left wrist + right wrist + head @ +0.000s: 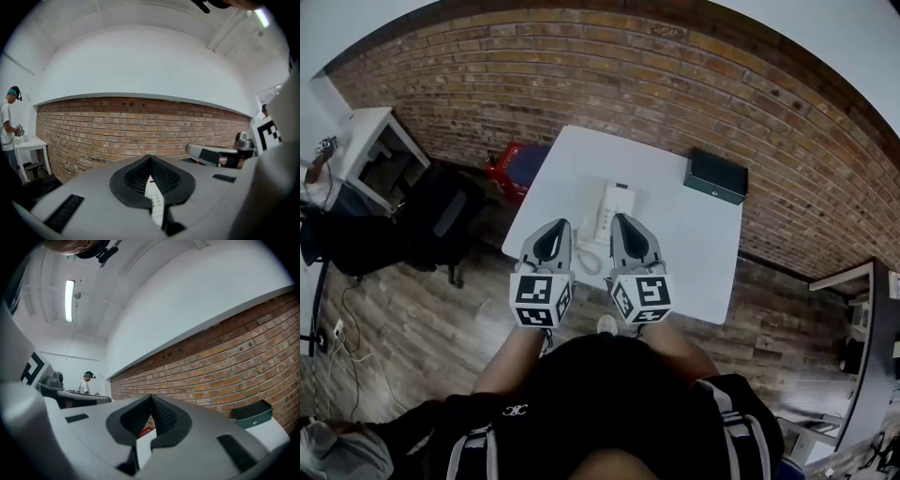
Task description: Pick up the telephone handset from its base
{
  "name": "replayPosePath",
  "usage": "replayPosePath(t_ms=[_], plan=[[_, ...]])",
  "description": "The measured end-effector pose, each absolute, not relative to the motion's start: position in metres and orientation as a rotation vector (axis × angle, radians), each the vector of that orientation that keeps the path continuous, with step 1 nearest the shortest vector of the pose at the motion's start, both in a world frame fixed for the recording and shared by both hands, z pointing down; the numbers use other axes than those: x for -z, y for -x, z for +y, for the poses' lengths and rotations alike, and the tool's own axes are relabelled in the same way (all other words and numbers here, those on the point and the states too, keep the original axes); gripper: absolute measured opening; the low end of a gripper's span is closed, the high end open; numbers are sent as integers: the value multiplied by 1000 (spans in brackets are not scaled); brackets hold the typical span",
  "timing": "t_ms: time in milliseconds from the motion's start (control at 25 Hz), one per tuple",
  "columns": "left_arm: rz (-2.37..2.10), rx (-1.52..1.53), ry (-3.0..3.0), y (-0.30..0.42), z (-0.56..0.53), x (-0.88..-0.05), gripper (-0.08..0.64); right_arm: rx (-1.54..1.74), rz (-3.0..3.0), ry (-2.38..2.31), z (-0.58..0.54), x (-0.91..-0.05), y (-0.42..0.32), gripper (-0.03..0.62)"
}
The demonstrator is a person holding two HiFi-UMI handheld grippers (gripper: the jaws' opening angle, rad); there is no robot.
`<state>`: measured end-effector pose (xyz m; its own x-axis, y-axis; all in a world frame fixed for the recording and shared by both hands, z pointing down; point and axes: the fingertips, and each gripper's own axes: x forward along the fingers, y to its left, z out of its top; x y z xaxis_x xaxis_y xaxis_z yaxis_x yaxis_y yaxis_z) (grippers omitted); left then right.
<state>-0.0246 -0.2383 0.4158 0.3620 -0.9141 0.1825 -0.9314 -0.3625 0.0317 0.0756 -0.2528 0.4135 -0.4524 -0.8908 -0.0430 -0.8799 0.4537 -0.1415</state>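
A white telephone base [619, 208] lies on the white table [703, 253], with its handset [592, 212] resting along the base's left side and a coiled cord [586, 259] trailing toward me. My left gripper [560, 223] and right gripper [620, 217] hover side by side over the table's near edge, both shut with nothing held. The right tips overlap the phone in the head view. In the left gripper view the jaws [150, 157] meet at the tips, and white phone keys [155, 199] show through the gap below. The right gripper [151, 397] is shut in its own view too.
A dark green box [715, 175] sits at the table's far right corner, also seen as the green box [253, 414]. A brick wall [581, 66] stands behind. Left of the table are a red item [511, 164], a black chair [441, 216] and a white desk [366, 141]. A person [9, 123] stands far left.
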Motion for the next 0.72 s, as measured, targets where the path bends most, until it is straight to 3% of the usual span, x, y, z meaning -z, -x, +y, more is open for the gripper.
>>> replayPosePath(t_ms=[720], plan=[[-1674, -248, -2452, 40, -303, -438, 2, 282, 2600, 1645, -330, -457, -59, -2]])
